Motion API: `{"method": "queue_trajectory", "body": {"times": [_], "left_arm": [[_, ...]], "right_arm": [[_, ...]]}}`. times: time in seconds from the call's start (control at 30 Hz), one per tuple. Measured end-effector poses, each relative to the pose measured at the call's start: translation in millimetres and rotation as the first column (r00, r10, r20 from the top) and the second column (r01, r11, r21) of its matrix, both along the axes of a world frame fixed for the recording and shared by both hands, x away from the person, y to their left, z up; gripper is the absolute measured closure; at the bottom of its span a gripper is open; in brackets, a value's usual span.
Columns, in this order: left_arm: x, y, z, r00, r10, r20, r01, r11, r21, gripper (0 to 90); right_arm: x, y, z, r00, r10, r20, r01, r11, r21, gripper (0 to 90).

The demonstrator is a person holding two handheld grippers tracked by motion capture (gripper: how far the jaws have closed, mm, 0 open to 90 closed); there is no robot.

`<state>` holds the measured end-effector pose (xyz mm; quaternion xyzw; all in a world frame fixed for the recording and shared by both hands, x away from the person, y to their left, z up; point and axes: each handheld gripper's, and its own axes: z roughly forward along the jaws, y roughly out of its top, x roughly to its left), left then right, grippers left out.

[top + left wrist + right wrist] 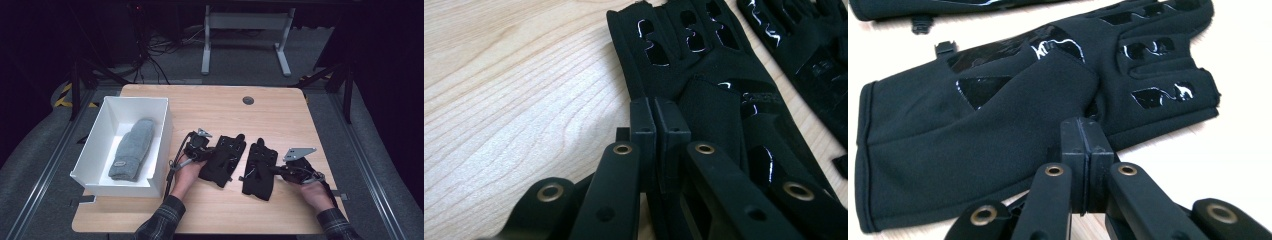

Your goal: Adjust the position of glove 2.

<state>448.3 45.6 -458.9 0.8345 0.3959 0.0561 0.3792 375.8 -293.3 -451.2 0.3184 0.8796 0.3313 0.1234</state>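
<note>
Left gripper view hides whether the closed left tongs (655,107) pinch the black glove (704,75); right tongs (1087,131) together

Two black gloves (223,159) (261,168) — glossy patches, lying flat, side by side, mid-table
</note>
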Motion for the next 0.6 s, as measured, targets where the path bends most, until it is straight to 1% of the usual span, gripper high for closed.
{"method": "queue_trajectory", "body": {"times": [0.07,0.17,0.27,0.47,0.5,0.6], "left_arm": [[0.5,1.0,0.3,1.0000,0.005,0.000,-0.005,1.0000,-0.004,88.0],[1.1,1.8,0.7,1.0000,0.007,0.004,-0.007,0.9999,-0.014,88.1],[0.6,1.1,2.9,0.9997,0.015,0.018,-0.015,0.9995,-0.027,88.1],[-1.8,-1.3,11.8,0.9988,0.011,0.049,-0.008,0.9984,-0.055,88.3],[-1.9,-1.3,13.9,0.9986,0.007,0.052,-0.004,0.9980,-0.063,88.3],[-3.2,-2.5,21.3,0.9983,0.003,0.059,0.004,0.9942,-0.108,88.4]], "right_arm": [[0.4,5.0,-0.3,0.9999,0.014,0.005,-0.014,1.000,-0.002,90.0],[0.5,8.3,-0.5,0.9998,0.021,0.003,-0.021,1.000,0.001,90.0],[1.5,13.6,-0.7,0.9992,0.039,0.004,-0.039,0.999,0.000,90.0],[2.1,22.2,-1.0,0.9982,0.059,0.005,-0.059,0.998,-0.002,90.0],[2.2,23.1,-1.1,0.9982,0.060,0.005,-0.060,0.998,0.000,90.0],[2.6,24.4,-1.1,0.9982,0.060,0.002,-0.060,0.998,0.001,90.0]]}}
